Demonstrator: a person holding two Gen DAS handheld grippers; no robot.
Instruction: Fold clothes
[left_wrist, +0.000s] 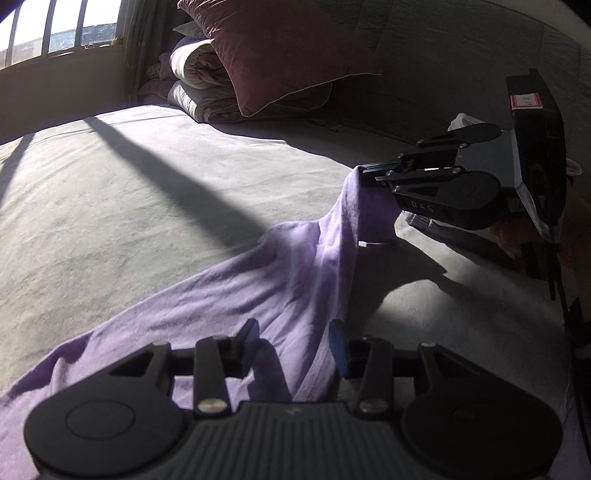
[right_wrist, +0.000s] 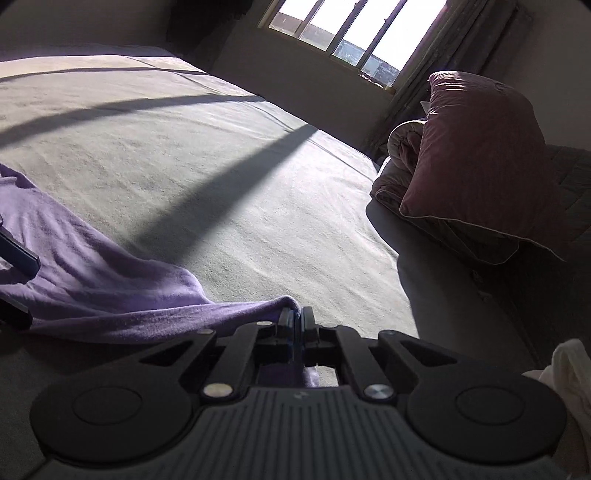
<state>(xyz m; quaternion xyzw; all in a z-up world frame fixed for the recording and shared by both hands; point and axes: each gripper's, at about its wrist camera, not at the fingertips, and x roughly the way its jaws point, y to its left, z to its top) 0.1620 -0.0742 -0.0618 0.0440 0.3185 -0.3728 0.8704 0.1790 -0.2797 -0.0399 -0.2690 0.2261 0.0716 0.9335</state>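
A lilac shirt (left_wrist: 236, 295) lies stretched across a pale bed (left_wrist: 129, 206) striped with sunlight and window-bar shadows. The right gripper (right_wrist: 295, 321) has its fingers pressed together on a bunched edge of the shirt, lifting that corner off the bed so the cloth rises in a ridge toward it. The left gripper (left_wrist: 293, 343) hovers over the near part of the shirt with its blue-tipped fingers (left_wrist: 338, 347) spread wide, cloth lying between them but not pinched. At the head of the bed, a dark red pillow (left_wrist: 280, 55) leans on a rolled quilt (left_wrist: 199, 77), below a barred window (right_wrist: 351, 33). A white cloth (right_wrist: 565, 369) shows beside the right gripper's body, near the edge of the bed.
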